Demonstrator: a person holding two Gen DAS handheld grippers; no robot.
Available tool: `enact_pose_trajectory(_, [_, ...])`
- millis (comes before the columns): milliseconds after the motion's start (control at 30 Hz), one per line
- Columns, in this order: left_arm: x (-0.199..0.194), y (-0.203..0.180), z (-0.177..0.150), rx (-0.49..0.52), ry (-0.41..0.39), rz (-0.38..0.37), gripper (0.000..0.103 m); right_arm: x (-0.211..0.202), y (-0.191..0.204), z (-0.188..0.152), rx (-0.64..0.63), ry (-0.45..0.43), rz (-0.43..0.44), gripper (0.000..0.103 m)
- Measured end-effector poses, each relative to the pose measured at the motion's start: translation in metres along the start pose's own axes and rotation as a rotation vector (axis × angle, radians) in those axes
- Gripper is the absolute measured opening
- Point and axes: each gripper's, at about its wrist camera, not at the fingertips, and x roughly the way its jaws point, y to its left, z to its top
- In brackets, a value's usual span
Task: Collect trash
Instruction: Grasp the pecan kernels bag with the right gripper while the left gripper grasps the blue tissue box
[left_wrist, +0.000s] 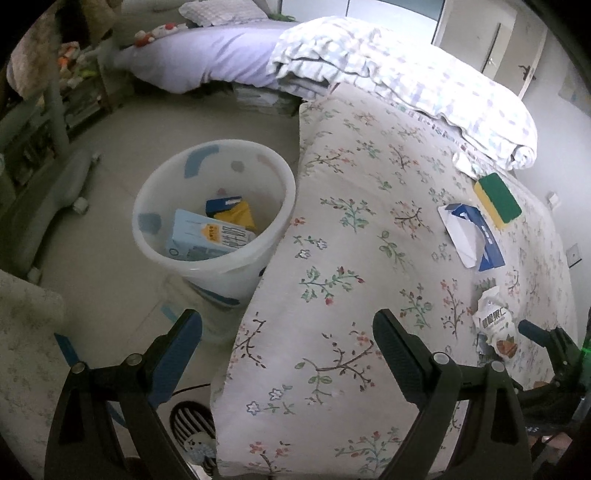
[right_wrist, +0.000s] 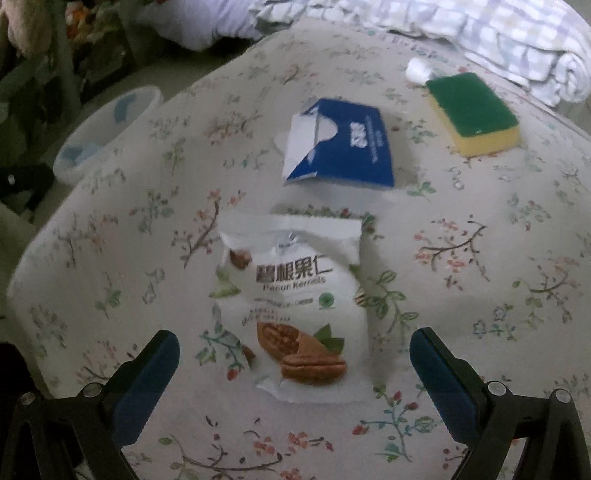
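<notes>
A white pecan-kernel snack bag (right_wrist: 291, 306), crumpled and torn open, lies flat between the right fingers (right_wrist: 443, 373). Beyond them lies a flattened blue-and-white carton (right_wrist: 343, 144). Beyond the left fingers (left_wrist: 177, 354), a translucent white bin (left_wrist: 214, 206) stands upright, holding cartons.

On the floral-sheeted bed (right_wrist: 480, 258), the white pecan snack packet (right_wrist: 291, 295) lies nearest; behind it the blue flattened carton (right_wrist: 351, 147), the green-and-yellow sponge (right_wrist: 474, 110) farther right. The translucent plastic bin (left_wrist: 210, 206) stands on the floor left of the bed.
</notes>
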Motion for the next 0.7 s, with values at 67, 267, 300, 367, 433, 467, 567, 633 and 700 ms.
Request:
enact_pose_trajectory(67, [0.001,-0.001,0.001,0.0,0.004,-0.002,0.095,0.005,0.001,0.001,-0.006,-0.007,-0.013,0.102])
enact_pose_trajectory(267, [0.004,-0.009,0.005,-0.007,0.016,-0.019,0.095,0.011,0.004,0.005,-0.017,-0.037,-0.033,0.079])
enact_pose_trajectory(300, [0.005,-0.012,0.006,-0.006,0.019,-0.023,0.095,0.01,0.005,0.005,-0.024,-0.048,-0.029,0.07])
enact_pose_trajectory(367, [0.008,-0.019,0.008,-0.001,0.027,-0.031,0.095,0.007,0.005,0.007,-0.017,-0.057,0.001,0.055])
enact_pose_trajectory(433, [0.011,-0.028,0.011,0.005,0.038,-0.039,0.095,0.002,0.0,0.009,0.004,-0.074,0.01,0.053])
enact_pose_trajectory(467, [0.012,-0.033,0.011,0.007,0.042,-0.044,0.095,-0.001,-0.003,0.01,0.014,-0.088,0.011,0.053])
enact_pose_trajectory(567, [0.016,-0.051,0.015,0.013,0.052,-0.068,0.095,-0.013,-0.016,0.011,0.051,-0.119,0.009,0.052])
enact_pose_trajectory(633, [0.018,-0.065,0.018,0.017,0.054,-0.084,0.095,-0.02,-0.025,0.012,0.08,-0.134,0.005,0.052])
enact_pose_trajectory(700, [0.021,-0.082,0.021,0.024,0.056,-0.109,0.095,-0.028,-0.037,0.012,0.113,-0.148,-0.013,0.052])
